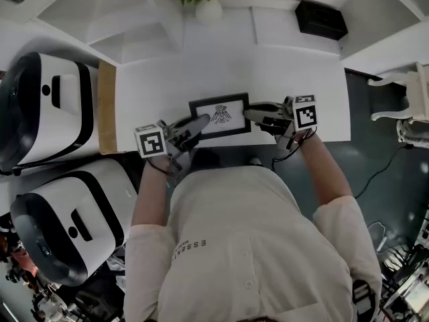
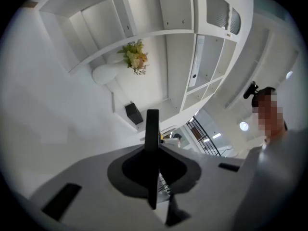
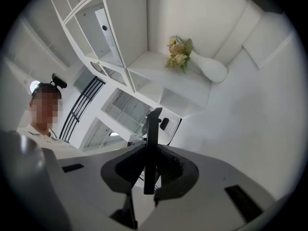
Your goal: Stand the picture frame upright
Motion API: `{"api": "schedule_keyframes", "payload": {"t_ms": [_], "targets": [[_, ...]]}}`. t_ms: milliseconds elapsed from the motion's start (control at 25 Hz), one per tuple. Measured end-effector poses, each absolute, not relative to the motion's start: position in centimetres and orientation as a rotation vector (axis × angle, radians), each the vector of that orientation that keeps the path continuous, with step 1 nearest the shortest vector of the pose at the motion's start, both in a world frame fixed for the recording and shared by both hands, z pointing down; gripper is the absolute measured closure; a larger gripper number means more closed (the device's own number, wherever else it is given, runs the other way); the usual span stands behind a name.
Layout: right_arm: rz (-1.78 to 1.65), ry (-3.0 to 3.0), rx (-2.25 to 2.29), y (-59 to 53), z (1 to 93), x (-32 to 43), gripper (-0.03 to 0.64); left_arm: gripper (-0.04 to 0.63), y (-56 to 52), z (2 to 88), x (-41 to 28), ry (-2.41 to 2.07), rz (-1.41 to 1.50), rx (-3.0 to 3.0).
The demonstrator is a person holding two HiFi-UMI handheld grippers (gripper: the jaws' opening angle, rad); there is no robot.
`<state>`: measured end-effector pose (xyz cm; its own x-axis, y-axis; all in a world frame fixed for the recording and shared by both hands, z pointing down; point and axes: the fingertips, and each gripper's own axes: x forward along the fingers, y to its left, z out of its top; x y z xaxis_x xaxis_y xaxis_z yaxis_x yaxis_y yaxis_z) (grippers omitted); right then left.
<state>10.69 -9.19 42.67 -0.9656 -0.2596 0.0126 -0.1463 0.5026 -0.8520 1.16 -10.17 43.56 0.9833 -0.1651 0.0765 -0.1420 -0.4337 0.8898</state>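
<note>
Shirt (image 1: 234,247) nearest, left gripper (image 1: 199,122) and right gripper (image 1: 251,113) each clamp an end of picture frame (image 1: 220,116) at table (image 1: 161,89) edge; vase (image 1: 208,11), black box (image 1: 321,19) behind, white machines (image 1: 47,106) left.

The picture frame (image 1: 220,116) is a small landscape rectangle with a thin black border, a white mat and a dark bird-like figure at its centre. Its face is turned up toward the head view, slightly skewed, with the left end nearer the person. It sits near the front edge of the white table (image 1: 167,79) (whether it rests on the surface or is raised off it cannot be told). The left gripper (image 1: 198,125) pinches its lower left corner and the right gripper (image 1: 251,115) its right side; in each gripper view the frame shows edge-on as a narrow dark bar (image 2: 152,162) (image 3: 151,150) between the pads
</note>
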Motion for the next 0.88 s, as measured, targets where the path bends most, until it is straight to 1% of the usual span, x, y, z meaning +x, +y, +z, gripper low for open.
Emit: {"api": "schedule_keyframes", "payload": {"t_ms": [400, 880], "targets": [[-1.372, 2.625, -0.581, -16.1, 42.8, 3.4, 0.54, 0.546, -18.4, 44.0, -5.9, -0.158, 0.085, 2.177], [-1.354, 2.75, -0.849, -22.2, 46.2, -0.3, 0.537, 0.534, -25.1, 46.9, -9.3, -0.156, 0.17, 2.301]]}}
